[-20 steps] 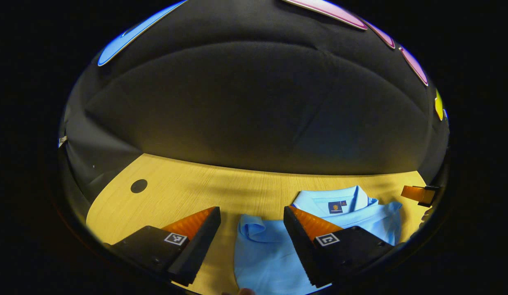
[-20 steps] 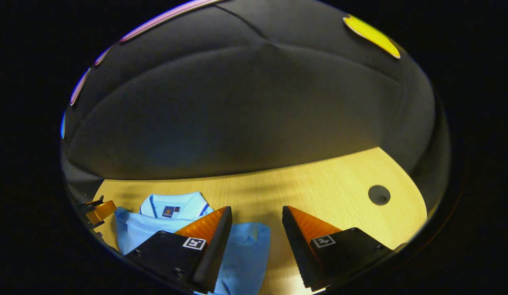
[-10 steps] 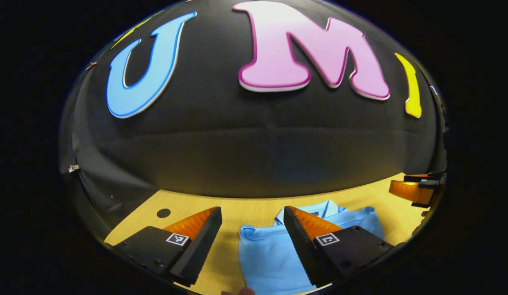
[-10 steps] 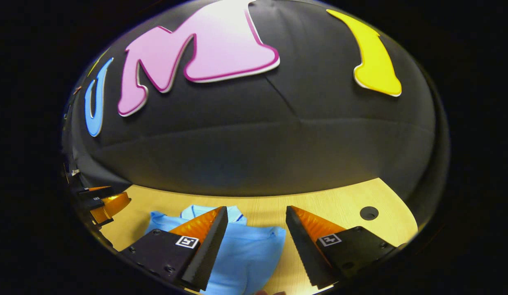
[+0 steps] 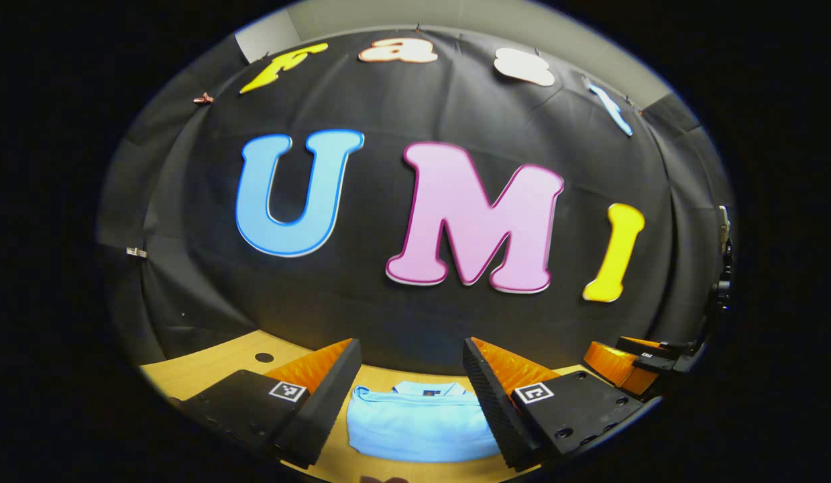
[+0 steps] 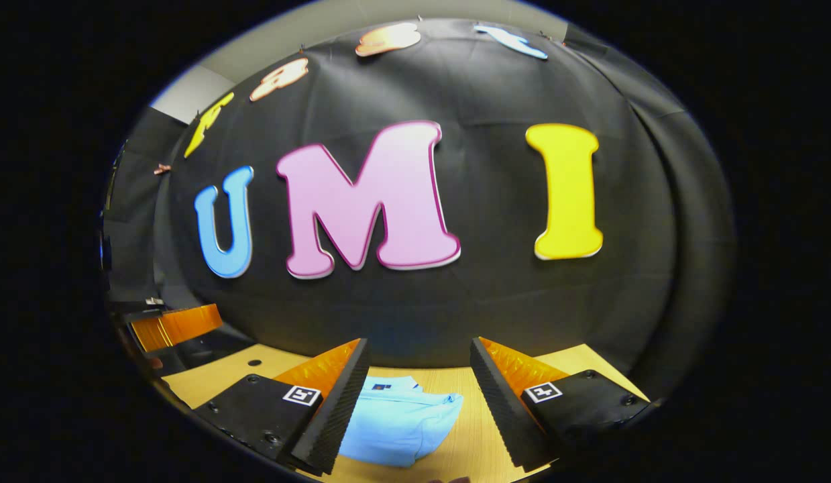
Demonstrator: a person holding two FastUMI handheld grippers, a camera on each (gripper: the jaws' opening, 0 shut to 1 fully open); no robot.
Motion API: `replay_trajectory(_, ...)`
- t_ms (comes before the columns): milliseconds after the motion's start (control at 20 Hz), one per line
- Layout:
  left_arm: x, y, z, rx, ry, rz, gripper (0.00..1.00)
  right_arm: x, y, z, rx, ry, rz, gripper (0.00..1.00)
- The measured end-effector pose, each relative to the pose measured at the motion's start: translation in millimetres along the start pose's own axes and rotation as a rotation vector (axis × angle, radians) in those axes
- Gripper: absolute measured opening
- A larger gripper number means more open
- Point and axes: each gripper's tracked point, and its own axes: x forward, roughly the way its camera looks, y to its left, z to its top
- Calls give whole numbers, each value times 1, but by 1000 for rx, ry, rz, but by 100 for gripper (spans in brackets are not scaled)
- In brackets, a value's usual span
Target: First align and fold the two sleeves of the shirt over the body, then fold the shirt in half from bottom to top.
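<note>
shirt (image 5: 422, 422): soft pale-blue knit, folded rectangle | table (image 6: 475, 443): wood-grain | left hand-held gripper (image 5: 412, 386): agape; right hand-held gripper (image 6: 420, 382): agape

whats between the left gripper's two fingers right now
In the left gripper view, the folded light blue shirt lies on the wooden table in the gap between the open left gripper's fingers, farther off and untouched.

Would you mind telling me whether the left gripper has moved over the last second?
Yes. The left gripper has risen and drawn back: the folded blue shirt and wooden table sit lower and smaller.
</note>
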Motion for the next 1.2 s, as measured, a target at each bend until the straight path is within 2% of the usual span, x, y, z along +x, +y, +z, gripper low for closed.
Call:
replay_trajectory(150, -80, -24, 34, -34, -111, -24, 96, -75, -3, 40, -11, -79, 7, 94)
replay_trajectory(200, -105, -31, 40, -37, -127, -22, 96, -98, -6, 49, -12, -86, 8, 100)
replay_trajectory(300, -149, -56, 41, -40, -123, -46, 96, -144, -21, 61, -5, -93, -8, 97)
replay_trajectory(450, -190, -102, 23, -77, -88, -96, 96, -208, -63, 75, -18, -86, -60, 96)
replay_trajectory(500, -202, -119, 15, -106, -71, -110, 97, -224, -78, 78, -24, -82, -76, 91)
replay_trajectory(550, -211, -137, 6, -138, -50, -127, 97, -242, -99, 79, -32, -78, -97, 91)
replay_trajectory(600, -220, -159, -1, -170, -33, -147, 96, -256, -119, 78, -44, -69, -118, 96)
replay_trajectory(650, -226, -182, -12, -192, -19, -164, 97, -265, -141, 77, -52, -61, -140, 91)
replay_trajectory(750, -232, -223, -36, -222, 13, -182, 97, -282, -190, 68, -54, -40, -187, 91)
replay_trajectory(800, -234, -246, -52, -242, 36, -191, 97, -289, -217, 60, -46, -32, -211, 96)
replay_trajectory(900, -228, -286, -85, -274, 68, -186, 97, -290, -264, 45, -36, -22, -238, 97)
replay_trajectory(950, -221, -299, -103, -284, 77, -169, 97, -287, -288, 33, -31, -17, -243, 100)
replay_trajectory(1050, -200, -326, -147, -299, 93, -116, 97, -271, -331, 9, -13, -17, -248, 100)
replay_trajectory(1200, -163, -334, -206, -272, 118, -29, 97, -242, -379, -30, 29, -15, -257, 97)
